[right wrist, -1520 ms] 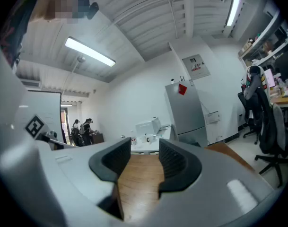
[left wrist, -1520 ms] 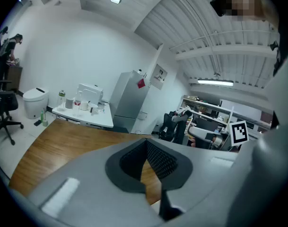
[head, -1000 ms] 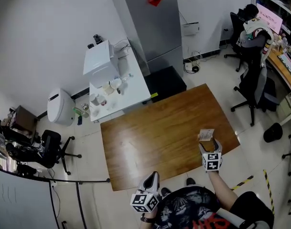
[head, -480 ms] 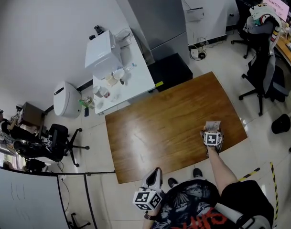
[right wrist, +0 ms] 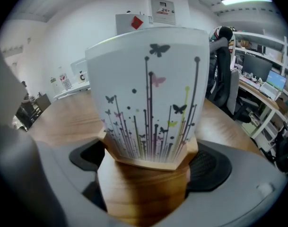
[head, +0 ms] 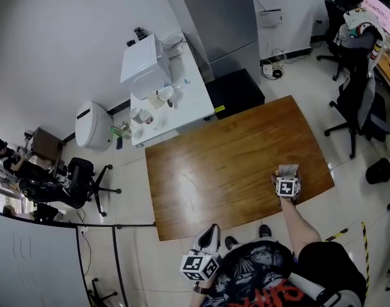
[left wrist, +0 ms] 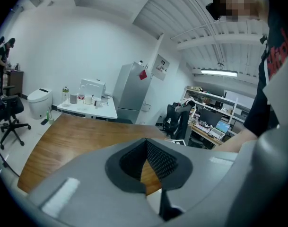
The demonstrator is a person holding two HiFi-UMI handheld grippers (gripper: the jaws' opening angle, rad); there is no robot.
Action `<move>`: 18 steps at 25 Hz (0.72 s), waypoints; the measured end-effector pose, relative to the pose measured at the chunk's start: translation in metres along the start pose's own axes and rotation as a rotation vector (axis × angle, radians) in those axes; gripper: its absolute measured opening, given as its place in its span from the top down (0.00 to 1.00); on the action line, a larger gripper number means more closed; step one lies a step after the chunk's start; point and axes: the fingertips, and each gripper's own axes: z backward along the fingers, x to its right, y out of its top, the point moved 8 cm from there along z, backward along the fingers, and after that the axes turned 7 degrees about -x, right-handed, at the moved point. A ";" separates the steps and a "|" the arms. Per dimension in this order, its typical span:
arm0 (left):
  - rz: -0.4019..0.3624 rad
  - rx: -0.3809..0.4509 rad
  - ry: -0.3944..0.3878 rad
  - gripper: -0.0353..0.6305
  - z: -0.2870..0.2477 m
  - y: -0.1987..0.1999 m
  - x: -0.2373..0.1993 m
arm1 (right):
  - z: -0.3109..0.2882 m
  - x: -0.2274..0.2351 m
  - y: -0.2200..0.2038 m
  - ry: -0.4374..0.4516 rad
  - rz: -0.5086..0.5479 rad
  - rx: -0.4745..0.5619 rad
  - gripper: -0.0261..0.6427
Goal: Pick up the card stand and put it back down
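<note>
The card stand [head: 287,170] is a low wooden block holding an upright white card printed with stems and butterflies. It stands on the brown wooden table [head: 220,165] near the right front corner. My right gripper [head: 286,178] straddles it. In the right gripper view the stand [right wrist: 151,108] fills the middle, its block between the two dark pads of the right gripper [right wrist: 146,174]. The jaws are closing and stand a little off the block's sides. My left gripper [head: 209,230] hangs off the table's front edge, its fingertips together and nothing held; the left gripper [left wrist: 146,141] points across the table [left wrist: 73,136].
A white side table [head: 191,110] with cups and a white box stands beyond the far left corner, next to a grey fridge [head: 227,18]. Black office chairs [head: 355,101] are at the right, another chair [head: 79,184] at the left. A white bin [head: 92,125] is by the wall.
My right gripper has moved up to the stand, so its marker cube now sits just behind the card. The left gripper has barely moved.
</note>
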 end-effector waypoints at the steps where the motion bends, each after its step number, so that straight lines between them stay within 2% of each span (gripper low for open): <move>1: 0.002 0.002 0.001 0.95 0.001 -0.001 -0.001 | 0.009 -0.005 -0.005 0.010 0.023 0.010 0.17; 10: 0.029 0.017 -0.027 0.95 -0.001 -0.002 -0.011 | 0.124 -0.062 -0.037 0.144 0.178 0.080 0.17; 18: 0.023 0.026 -0.046 0.95 0.003 0.001 -0.017 | 0.228 -0.092 -0.005 0.232 0.206 0.218 0.17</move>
